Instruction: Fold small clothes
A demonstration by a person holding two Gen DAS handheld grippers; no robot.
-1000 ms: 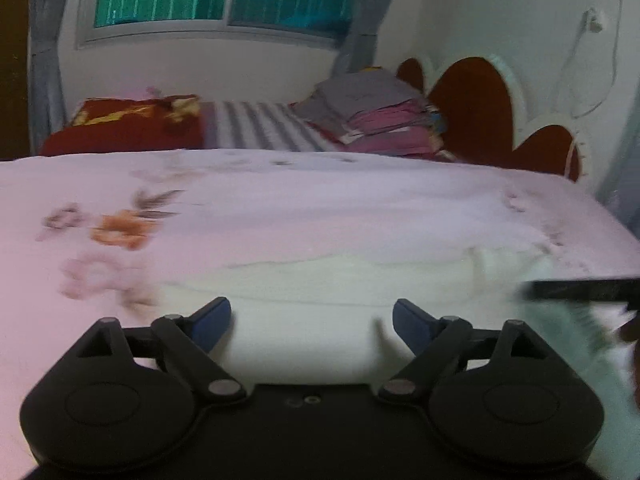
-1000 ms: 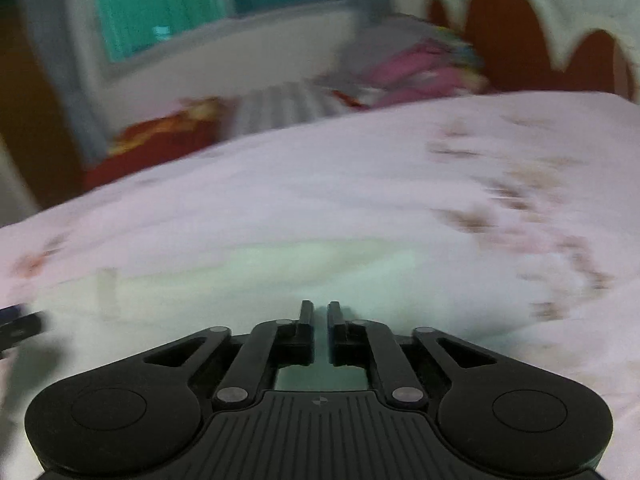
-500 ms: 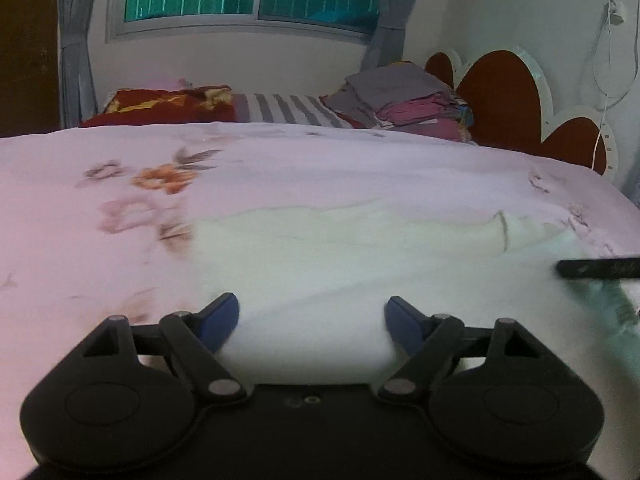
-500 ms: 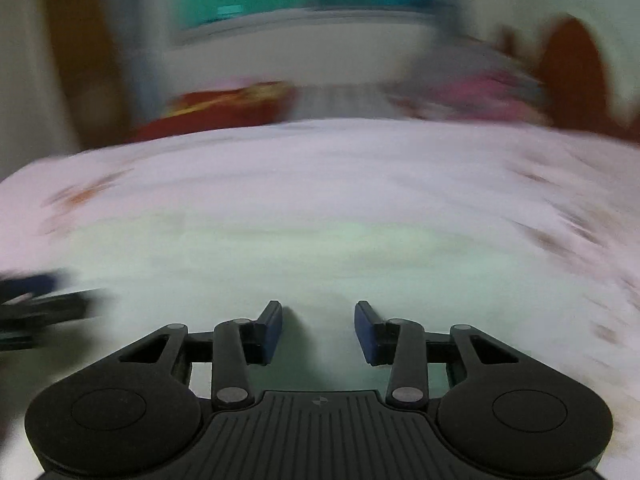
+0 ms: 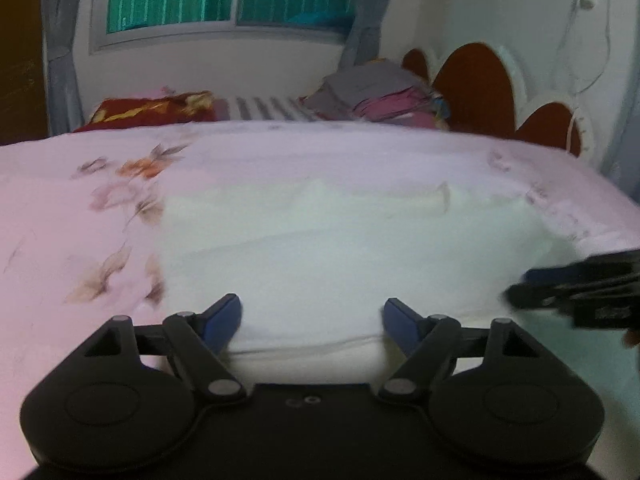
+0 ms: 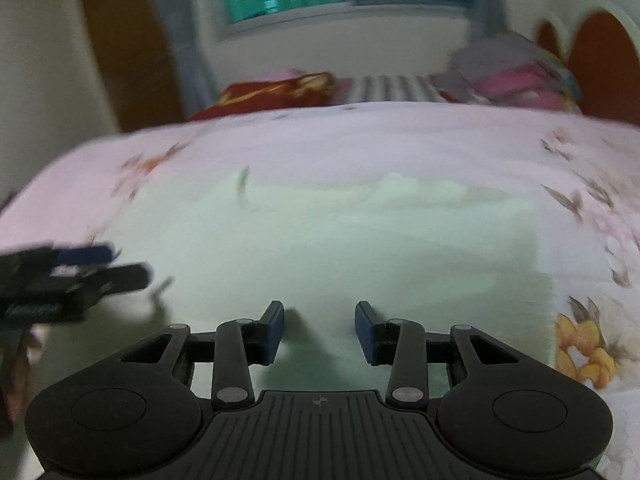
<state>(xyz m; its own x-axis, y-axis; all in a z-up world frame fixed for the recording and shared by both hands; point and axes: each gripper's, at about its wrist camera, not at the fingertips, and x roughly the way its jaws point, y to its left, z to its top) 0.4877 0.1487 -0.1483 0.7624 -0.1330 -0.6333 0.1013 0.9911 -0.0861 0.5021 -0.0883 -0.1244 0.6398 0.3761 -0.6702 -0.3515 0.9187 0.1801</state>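
Fingers of both the left gripper (image 5: 312,318) and right gripper (image 6: 319,328) are spread, holding nothing. We note the pale garment (image 5: 340,248) lies flat on the floral bedsheet (image 5: 72,240) directly ahead, long axis running left-right, near edge equally close to both.

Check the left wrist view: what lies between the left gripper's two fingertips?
Only the pale garment, lying flat on the floral bedsheet. The left gripper is open over its near edge; nothing else shows there.
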